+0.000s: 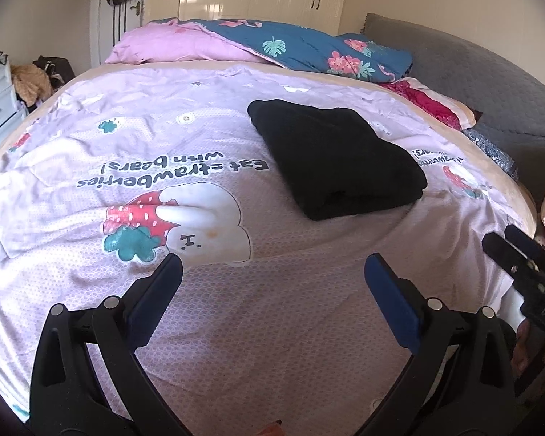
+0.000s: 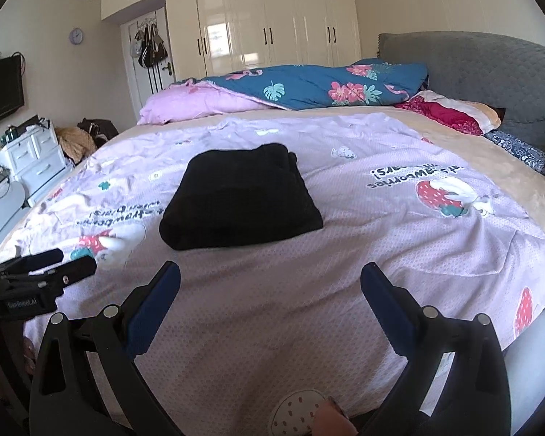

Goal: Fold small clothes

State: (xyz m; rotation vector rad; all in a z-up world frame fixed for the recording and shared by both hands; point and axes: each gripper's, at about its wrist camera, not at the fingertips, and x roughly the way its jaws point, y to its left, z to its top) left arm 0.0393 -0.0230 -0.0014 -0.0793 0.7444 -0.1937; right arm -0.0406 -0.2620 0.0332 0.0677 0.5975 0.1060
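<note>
- The black garment (image 1: 336, 161) lies folded on the bed's lilac cover (image 1: 236, 309), a compact slab with nothing on top of it.
- In the left wrist view it sits in the upper right of centre, beyond and to the right of the left gripper (image 1: 272, 272); its long axis runs from upper left to lower right.
- In the right wrist view the garment (image 2: 241, 201) is upper centre, a little left of the midline, ahead of the right gripper (image 2: 270, 279), with its folded edge facing the camera.
- Both pairs of fingers are spread wide and hold nothing; bare cover lies between each pair and the garment.
- The right gripper looks the better lined up: the garment is almost straight ahead of it, while the left would have to swing right.
- Each gripper shows at the edge of the other's view: the right gripper (image 1: 516, 250) at the right edge, the left gripper (image 2: 65, 261) at the left edge, both short of the garment.
- Judging by its neat shape, folding looks done or nearly so.
</note>
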